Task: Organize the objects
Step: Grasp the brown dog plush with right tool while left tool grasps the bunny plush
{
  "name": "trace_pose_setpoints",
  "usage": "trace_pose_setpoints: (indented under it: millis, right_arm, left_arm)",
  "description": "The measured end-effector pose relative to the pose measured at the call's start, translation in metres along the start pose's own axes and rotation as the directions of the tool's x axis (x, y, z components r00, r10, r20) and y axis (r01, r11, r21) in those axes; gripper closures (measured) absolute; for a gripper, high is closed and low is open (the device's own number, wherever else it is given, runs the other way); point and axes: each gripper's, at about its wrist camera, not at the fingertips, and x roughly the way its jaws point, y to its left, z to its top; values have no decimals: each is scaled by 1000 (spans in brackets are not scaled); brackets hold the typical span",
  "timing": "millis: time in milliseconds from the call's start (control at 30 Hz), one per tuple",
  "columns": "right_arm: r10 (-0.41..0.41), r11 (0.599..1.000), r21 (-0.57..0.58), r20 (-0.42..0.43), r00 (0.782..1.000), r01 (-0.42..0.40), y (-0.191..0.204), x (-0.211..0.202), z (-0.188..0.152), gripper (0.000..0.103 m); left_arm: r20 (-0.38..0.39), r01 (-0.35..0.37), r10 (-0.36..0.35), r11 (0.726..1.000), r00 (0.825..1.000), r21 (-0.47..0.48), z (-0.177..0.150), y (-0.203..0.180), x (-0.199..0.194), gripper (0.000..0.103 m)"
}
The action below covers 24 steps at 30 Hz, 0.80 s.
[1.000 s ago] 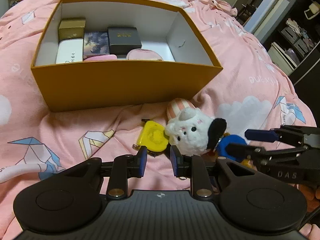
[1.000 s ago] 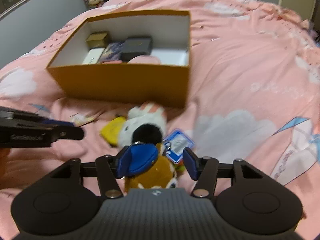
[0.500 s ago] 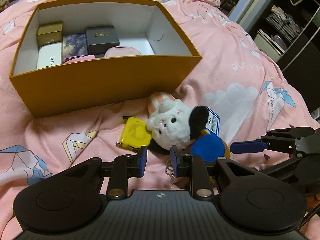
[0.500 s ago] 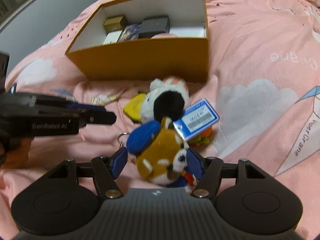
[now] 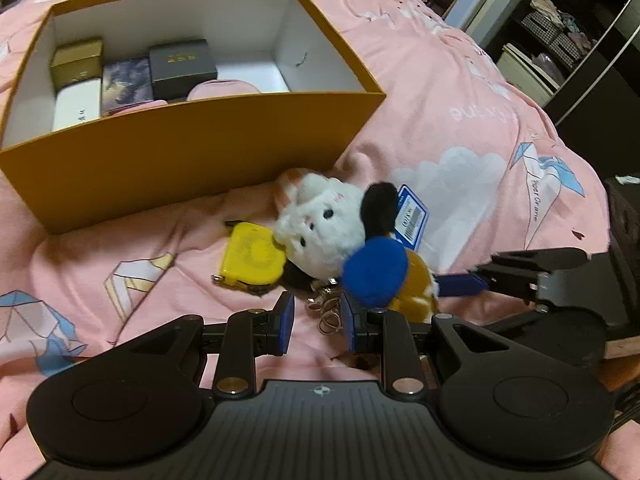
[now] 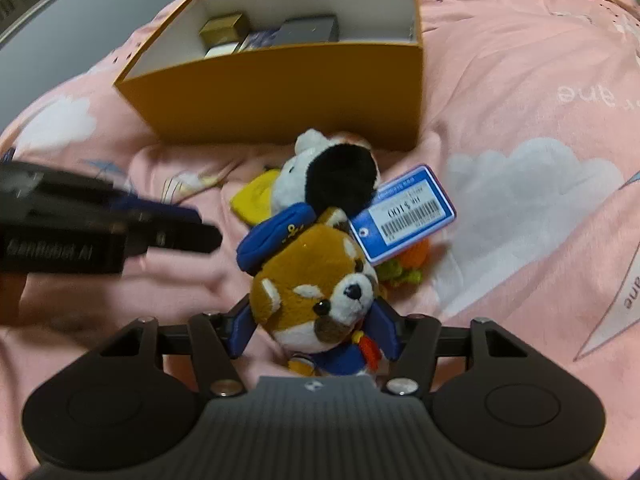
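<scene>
A brown red-panda plush (image 6: 312,280) with a blue sailor cap lies on the pink bedspread. My right gripper (image 6: 316,328) straddles it. The jaws are closing, with a pad at each side of the plush, and I see no squeeze on it. Its price tag (image 6: 404,216) lies flat beside it. Behind it are a white plush (image 5: 320,224) with a black ear and a yellow tape measure (image 5: 252,256). My left gripper (image 5: 316,316) hovers just left of the panda plush (image 5: 416,292), its jaws narrowly apart over loose key rings (image 5: 328,314). The orange box (image 5: 180,152) stands open beyond.
The box (image 6: 280,92) holds several small cases at its left end; its right end is bare white floor. An orange and green toy (image 6: 400,268) peeks out under the tag. Dark shelving (image 5: 560,40) stands off the bed's right edge.
My right gripper has sunk over the panda plush, which now fills the gap between its pads. The left gripper's view has rolled slightly; key rings now show between its fingertips.
</scene>
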Motion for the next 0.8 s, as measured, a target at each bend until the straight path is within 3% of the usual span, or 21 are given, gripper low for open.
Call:
trace_pose_setpoints:
  millis: [167, 333, 433, 500, 567, 667, 800]
  right_arm:
    - [-15, 1000, -18, 15, 1000, 16, 5, 7, 1, 43]
    - [3, 1000, 26, 44, 999, -5, -4, -20, 2, 46]
    - [0, 999, 54, 94, 996, -5, -13, -45, 10, 46]
    - [-13, 997, 83, 131, 991, 2, -22, -56, 18, 46]
    - [-40, 993, 113, 163, 986, 21, -31, -64, 26, 46]
    - [-48, 984, 177, 181, 982, 15, -50, -62, 37, 46]
    - [-57, 973, 231, 176, 983, 15, -67, -49, 44, 45]
  left_arm:
    - [-3, -11, 11, 1000, 1000, -4, 0, 1, 0, 76]
    - [4, -9, 9, 1000, 1000, -4, 8, 1, 2, 73]
    - [23, -10, 10, 1000, 1000, 6, 19, -2, 3, 61]
    - [41, -5, 5, 1000, 999, 16, 27, -6, 5, 48]
    - [51, -6, 4, 1000, 999, 25, 34, -10, 10, 42]
    - [55, -11, 10, 1000, 998, 13, 42, -13, 22, 38]
    - [37, -12, 16, 996, 999, -86, 49, 2, 41, 38]
